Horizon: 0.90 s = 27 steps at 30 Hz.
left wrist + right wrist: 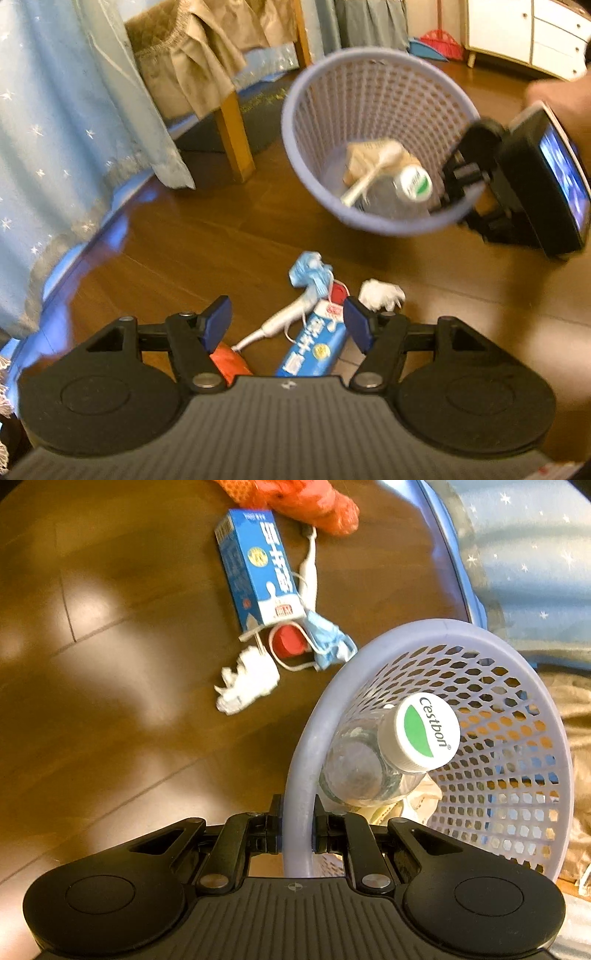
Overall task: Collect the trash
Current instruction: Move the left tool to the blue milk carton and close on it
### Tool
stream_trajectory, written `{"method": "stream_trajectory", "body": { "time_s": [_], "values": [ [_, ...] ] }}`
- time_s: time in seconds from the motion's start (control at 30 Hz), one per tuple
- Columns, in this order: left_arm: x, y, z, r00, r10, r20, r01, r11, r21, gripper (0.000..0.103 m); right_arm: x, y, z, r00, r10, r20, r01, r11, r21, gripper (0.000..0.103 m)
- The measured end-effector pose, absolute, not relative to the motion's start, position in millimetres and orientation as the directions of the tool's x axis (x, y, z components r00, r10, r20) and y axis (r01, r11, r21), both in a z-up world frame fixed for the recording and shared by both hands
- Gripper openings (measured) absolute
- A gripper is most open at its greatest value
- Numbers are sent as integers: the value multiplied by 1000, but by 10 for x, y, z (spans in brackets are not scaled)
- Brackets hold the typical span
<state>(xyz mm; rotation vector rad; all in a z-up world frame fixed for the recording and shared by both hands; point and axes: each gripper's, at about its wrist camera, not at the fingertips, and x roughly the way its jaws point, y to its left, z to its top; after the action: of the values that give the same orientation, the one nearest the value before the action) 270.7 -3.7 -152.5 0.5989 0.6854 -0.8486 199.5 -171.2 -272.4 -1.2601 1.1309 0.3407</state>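
My right gripper (298, 819) is shut on the rim of a lavender mesh basket (303, 746), holding it tilted above the wood floor; the left wrist view shows that gripper (461, 177) clamped on the basket (295, 140). Inside lie a clear bottle with a white cap (424, 734), a toothbrush (369, 173) and brown paper (365, 155). My left gripper (286, 325) is open over floor trash: a blue milk carton (314, 350), a white electric toothbrush (284, 321), a blue face mask (310, 273), a red cap (338, 293), a crumpled tissue (380, 293) and an orange net bag (231, 363).
A chair with a wooden leg (232, 136) and draped beige cloth stands at the back left, beside a pale blue starred curtain (74, 129). White drawers (535, 33) and a red dustpan (443, 44) sit far back. Open wood floor lies left of the trash.
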Motion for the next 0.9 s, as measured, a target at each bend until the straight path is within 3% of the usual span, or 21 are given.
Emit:
{"method": "stream_trajectory", "body": {
  "time_s": [0.9],
  "values": [
    [2783, -317, -2495, 393, -338, -855, 891, 370, 263, 68, 2271, -1920, -2714, 461, -362, -810, -728, 368, -579, 10]
  ]
}}
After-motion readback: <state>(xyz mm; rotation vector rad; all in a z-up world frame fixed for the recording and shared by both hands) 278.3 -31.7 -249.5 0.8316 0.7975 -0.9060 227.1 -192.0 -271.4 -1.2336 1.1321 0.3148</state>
